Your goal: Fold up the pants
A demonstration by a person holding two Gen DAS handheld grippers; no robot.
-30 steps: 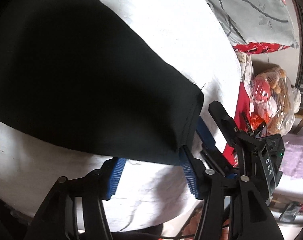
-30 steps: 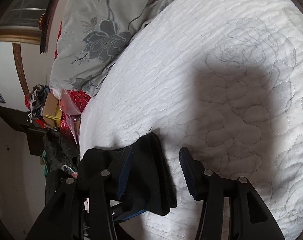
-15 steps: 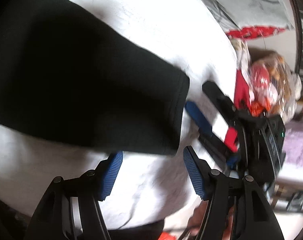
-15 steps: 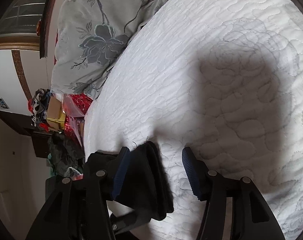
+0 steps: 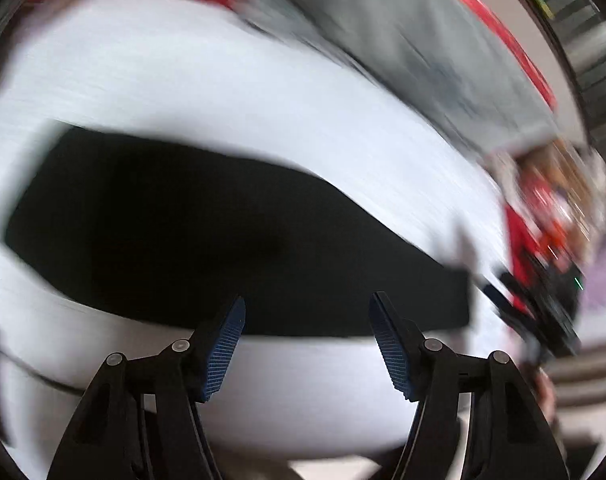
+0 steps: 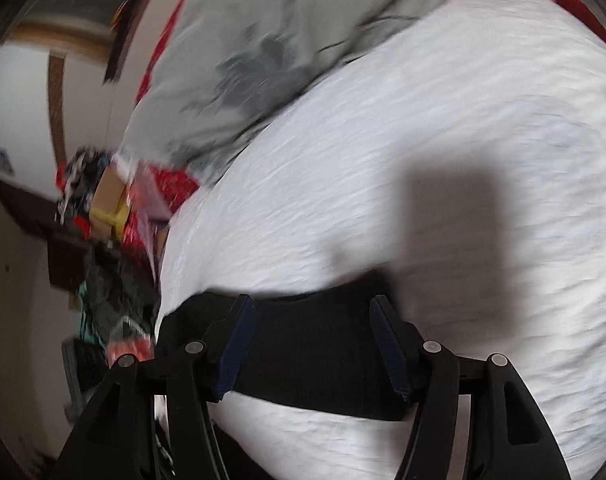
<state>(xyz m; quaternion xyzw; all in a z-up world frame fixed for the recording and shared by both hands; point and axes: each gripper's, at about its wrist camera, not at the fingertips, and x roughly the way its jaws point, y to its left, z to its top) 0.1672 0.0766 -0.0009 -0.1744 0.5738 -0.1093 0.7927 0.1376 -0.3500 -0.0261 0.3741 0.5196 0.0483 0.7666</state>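
The black pants (image 5: 207, 236) lie flat as a long band on the white quilted bed (image 5: 231, 92). My left gripper (image 5: 307, 344) is open and empty, just in front of the band's near edge. In the right wrist view, the end of the pants (image 6: 315, 356) lies on the bed under my right gripper (image 6: 313, 348), which is open with its jaws wide and holds nothing. The right gripper also shows in the left wrist view (image 5: 543, 300) beyond the band's right end. Both views are blurred by motion.
A grey floral pillow (image 6: 271, 52) lies at the head of the bed, over red bedding (image 5: 515, 64). A cluttered bedside stand with a cardboard box (image 6: 111, 196) and bags (image 5: 555, 192) is past the bed's edge.
Both grippers have let go of the pants end and pulled back. The pants now lie flat on the bed. The left view has swung to take in the whole band.
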